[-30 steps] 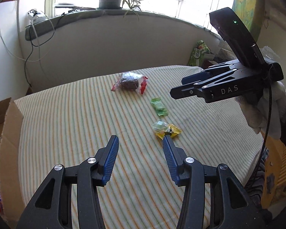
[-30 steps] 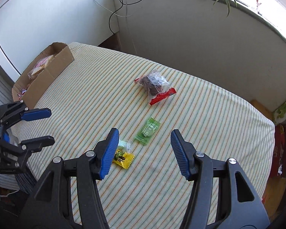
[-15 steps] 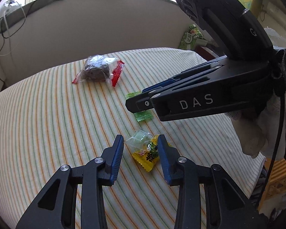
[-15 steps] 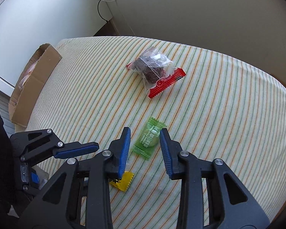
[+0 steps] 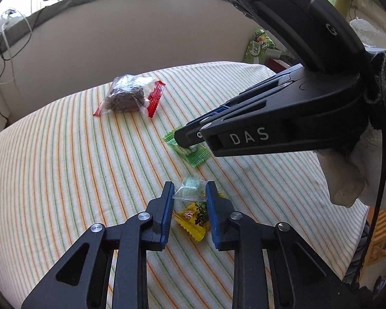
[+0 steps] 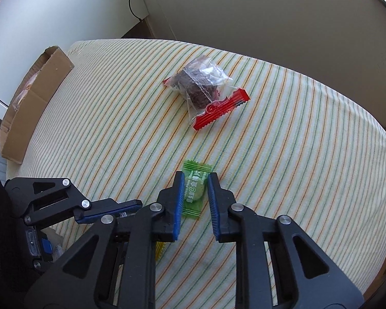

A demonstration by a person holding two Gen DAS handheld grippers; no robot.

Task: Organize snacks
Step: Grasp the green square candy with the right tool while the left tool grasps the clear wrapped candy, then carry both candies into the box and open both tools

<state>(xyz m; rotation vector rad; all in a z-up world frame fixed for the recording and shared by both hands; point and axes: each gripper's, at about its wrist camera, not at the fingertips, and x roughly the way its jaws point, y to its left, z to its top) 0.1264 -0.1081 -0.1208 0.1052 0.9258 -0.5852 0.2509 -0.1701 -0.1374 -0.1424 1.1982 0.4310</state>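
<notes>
On the striped tablecloth point(image 5: 64, 159) a clear-wrapped candy point(image 5: 190, 185) lies half over a yellow candy point(image 5: 194, 219). My left gripper point(image 5: 189, 198) points down at them, its jaws closing; both blue pads touch the clear wrapper, and the yellow candy sits between them lower down. A green candy point(image 6: 194, 190) lies just beyond. My right gripper point(image 6: 194, 193) is closing on it, with the pads against its two long sides. The left wrist view shows the right gripper point(image 5: 182, 139) tip down on the green candy point(image 5: 196, 155). In the right wrist view, the left gripper point(image 6: 131, 206) is at lower left.
A clear bag with a brown snack and red ends point(image 6: 203, 87) lies farther back on the cloth. An open cardboard box point(image 6: 33, 103) stands at the table's left edge. A green packet point(image 5: 260, 49) stands beyond the right corner. A white-gloved hand point(image 5: 360, 167) holds the right gripper.
Both grippers have come down toward the tablecloth and narrowed their jaws. The left now straddles the clear and yellow candies, the right the green candy.
</notes>
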